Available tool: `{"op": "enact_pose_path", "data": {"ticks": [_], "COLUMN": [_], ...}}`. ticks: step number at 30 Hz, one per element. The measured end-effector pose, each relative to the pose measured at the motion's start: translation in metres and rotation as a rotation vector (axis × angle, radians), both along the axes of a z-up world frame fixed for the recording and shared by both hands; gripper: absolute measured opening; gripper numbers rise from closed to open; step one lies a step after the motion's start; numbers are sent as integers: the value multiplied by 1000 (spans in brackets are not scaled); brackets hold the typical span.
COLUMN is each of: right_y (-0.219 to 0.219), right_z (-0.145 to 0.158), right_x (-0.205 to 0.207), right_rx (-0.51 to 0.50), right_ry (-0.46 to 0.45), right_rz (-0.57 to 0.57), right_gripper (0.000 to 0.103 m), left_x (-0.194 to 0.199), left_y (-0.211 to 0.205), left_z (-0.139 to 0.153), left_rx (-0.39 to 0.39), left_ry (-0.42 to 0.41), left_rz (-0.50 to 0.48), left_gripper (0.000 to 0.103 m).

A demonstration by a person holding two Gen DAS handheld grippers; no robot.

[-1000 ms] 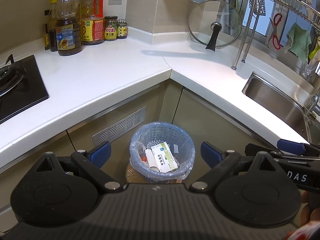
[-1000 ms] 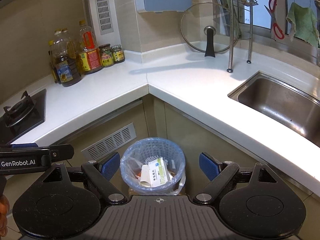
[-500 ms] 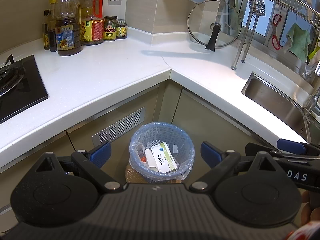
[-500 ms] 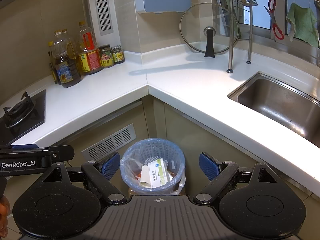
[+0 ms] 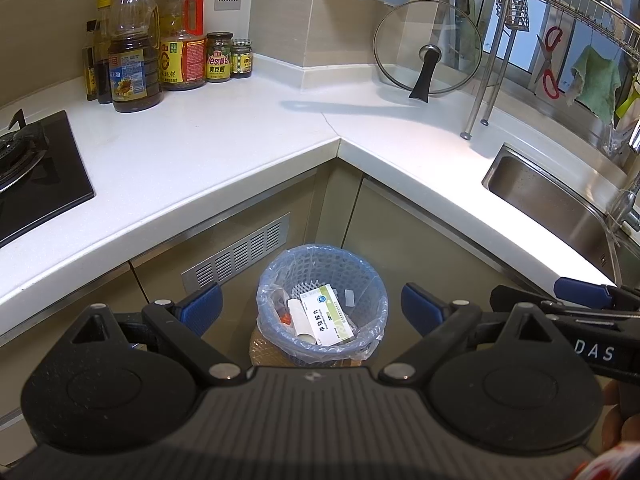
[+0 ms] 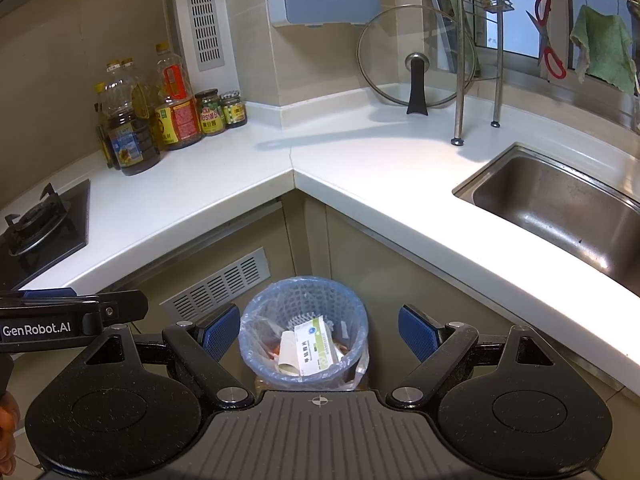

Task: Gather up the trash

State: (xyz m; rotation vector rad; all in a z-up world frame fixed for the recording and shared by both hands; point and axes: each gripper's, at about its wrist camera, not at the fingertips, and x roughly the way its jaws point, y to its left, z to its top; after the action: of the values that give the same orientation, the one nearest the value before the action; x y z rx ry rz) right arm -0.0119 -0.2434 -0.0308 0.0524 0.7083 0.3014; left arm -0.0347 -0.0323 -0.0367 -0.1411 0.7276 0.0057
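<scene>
A blue mesh trash bin point(image 5: 362, 276) with a clear liner stands on the floor in the cabinet corner; it also shows in the right wrist view point(image 6: 348, 304). Inside lie a white and green medicine box point(image 5: 328, 315) point(image 6: 314, 346), a white tube point(image 5: 298, 316) and some orange scraps. My left gripper point(image 5: 312, 306) is open and empty, held above the bin. My right gripper point(image 6: 319, 330) is open and empty, also above the bin. Each gripper shows at the edge of the other's view.
A white L-shaped countertop point(image 5: 224, 136) wraps the corner. Oil bottles and jars point(image 5: 160, 64) stand at the back left, a gas hob point(image 5: 32, 168) at left, a glass lid point(image 5: 428, 48) at the back, a steel sink point(image 6: 560, 208) and dish rack at right.
</scene>
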Motion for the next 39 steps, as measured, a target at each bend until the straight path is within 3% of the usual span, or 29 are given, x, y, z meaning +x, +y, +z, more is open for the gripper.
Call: {"op": "enact_pose_path", "data": {"ticks": [39], "right_y": [0], "right_z": [0], "right_x": [1], "right_rx": [1], "right_ry": [2], "right_rz": [-1], "right_gripper": [86], "left_x": [3], "left_y": [0], "left_z": [1], "left_rx": [2], "left_ry": [1], "left_rz": [-2], "left_gripper": [95]}}
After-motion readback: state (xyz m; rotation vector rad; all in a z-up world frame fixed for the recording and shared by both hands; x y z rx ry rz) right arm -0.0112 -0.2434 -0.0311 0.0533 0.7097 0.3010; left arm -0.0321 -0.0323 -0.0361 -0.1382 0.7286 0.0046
